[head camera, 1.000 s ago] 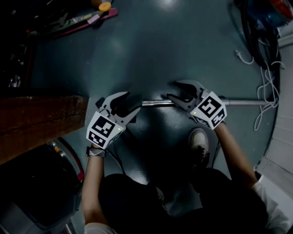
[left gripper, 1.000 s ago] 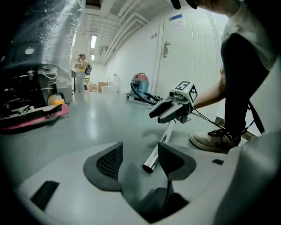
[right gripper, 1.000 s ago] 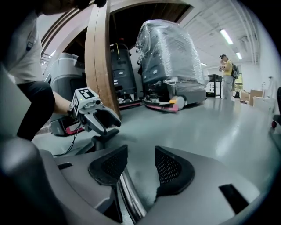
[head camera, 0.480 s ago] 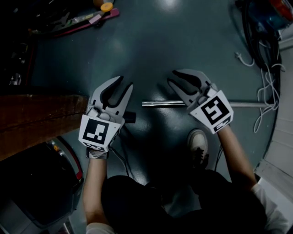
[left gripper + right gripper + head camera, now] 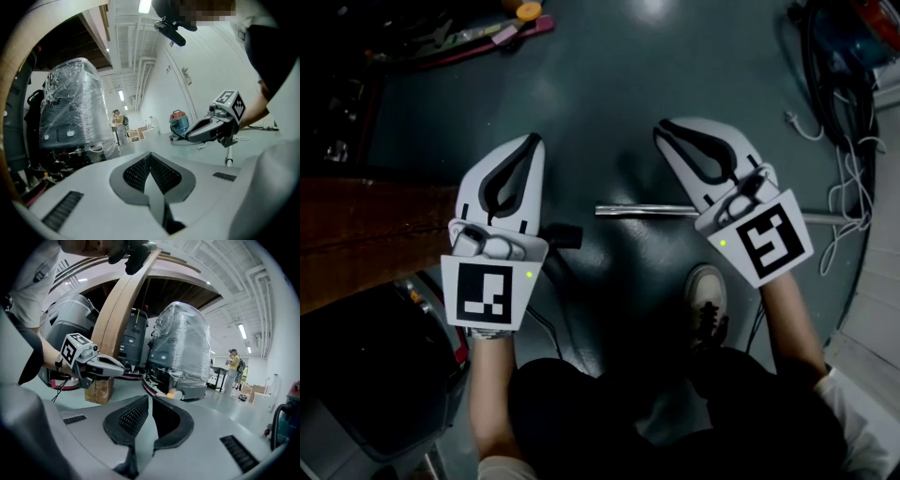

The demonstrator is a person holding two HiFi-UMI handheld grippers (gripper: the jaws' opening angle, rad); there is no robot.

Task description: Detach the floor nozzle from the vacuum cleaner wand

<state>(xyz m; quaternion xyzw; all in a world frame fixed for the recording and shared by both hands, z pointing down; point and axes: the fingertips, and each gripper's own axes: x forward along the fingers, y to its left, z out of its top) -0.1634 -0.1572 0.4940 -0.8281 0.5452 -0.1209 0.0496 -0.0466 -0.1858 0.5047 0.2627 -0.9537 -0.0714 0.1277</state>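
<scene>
My left gripper [image 5: 532,142] is closed, pads meeting with nothing between them. My right gripper [image 5: 662,132] has just been closing too; its tips are all but together, and it is empty as well. Both point away from me, across the line of the wand [image 5: 642,211]. The wand lies on the floor [image 5: 609,84] beneath them, its long axis running left to right. Its bare left end shows in the gap between my two hands, and its length passes under my right gripper, which is the nearer one to it. Just beside my left gripper's body a dark stub [image 5: 566,236] shows. I take it for the floor nozzle's neck, apart from the wand's end, so the joint looks already separated.
</scene>
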